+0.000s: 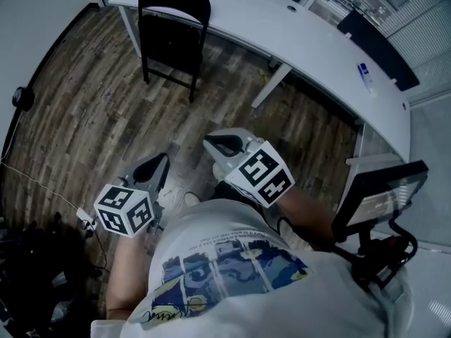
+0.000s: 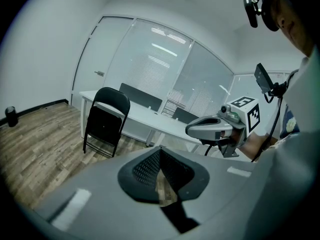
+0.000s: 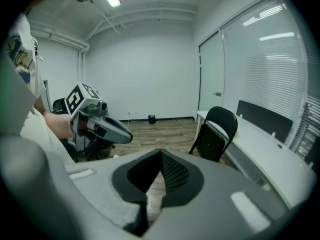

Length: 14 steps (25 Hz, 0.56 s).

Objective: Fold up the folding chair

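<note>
A black folding chair stands upright on the wood floor beside the white desk, backrest uppermost, long axis vertical, front facing the person. Well short of it, the left gripper and right gripper hover, jaws pressed together, empty.

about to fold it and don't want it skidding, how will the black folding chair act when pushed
The folding chair has a thin tube frame, so it is probably light and may tip. On the smooth wood floor its legs could slide. Its hinged seat will likely swing, not stay stiff.
</note>
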{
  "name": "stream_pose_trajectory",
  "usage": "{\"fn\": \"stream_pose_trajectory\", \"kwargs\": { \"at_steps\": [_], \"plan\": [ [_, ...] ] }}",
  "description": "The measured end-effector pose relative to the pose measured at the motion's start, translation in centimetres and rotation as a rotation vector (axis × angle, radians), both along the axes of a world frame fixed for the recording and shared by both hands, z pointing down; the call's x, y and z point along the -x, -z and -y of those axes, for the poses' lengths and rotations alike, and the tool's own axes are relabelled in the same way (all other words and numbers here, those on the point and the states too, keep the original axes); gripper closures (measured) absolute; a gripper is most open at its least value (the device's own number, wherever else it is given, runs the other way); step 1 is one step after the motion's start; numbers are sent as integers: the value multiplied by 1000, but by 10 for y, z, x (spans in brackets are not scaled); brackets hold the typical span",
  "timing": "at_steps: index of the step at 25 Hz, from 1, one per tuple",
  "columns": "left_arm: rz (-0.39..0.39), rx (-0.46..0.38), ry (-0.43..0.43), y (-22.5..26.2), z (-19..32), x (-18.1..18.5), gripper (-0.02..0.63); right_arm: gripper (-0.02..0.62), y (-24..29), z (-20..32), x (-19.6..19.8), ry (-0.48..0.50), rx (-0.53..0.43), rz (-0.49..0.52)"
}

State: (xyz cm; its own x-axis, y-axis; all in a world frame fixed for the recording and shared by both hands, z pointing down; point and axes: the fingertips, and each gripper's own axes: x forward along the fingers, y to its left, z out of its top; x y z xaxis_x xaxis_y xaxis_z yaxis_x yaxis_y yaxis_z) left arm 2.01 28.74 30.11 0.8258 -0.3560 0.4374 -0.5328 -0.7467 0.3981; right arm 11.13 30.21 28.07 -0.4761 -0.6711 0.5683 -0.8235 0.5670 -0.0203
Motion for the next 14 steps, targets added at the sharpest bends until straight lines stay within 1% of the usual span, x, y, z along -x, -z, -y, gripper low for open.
{"fn": "stream_pose_trajectory", "kwargs": {
  "at_steps": [7, 14],
  "plan": [
    [2, -2, -5, 1, 7, -15, 600, 594, 0, 4, -17, -10, -3, -3],
    [13, -2, -8, 1, 17, -46, 600, 594, 2, 18, -47, -7, -1, 6]
  ]
}}
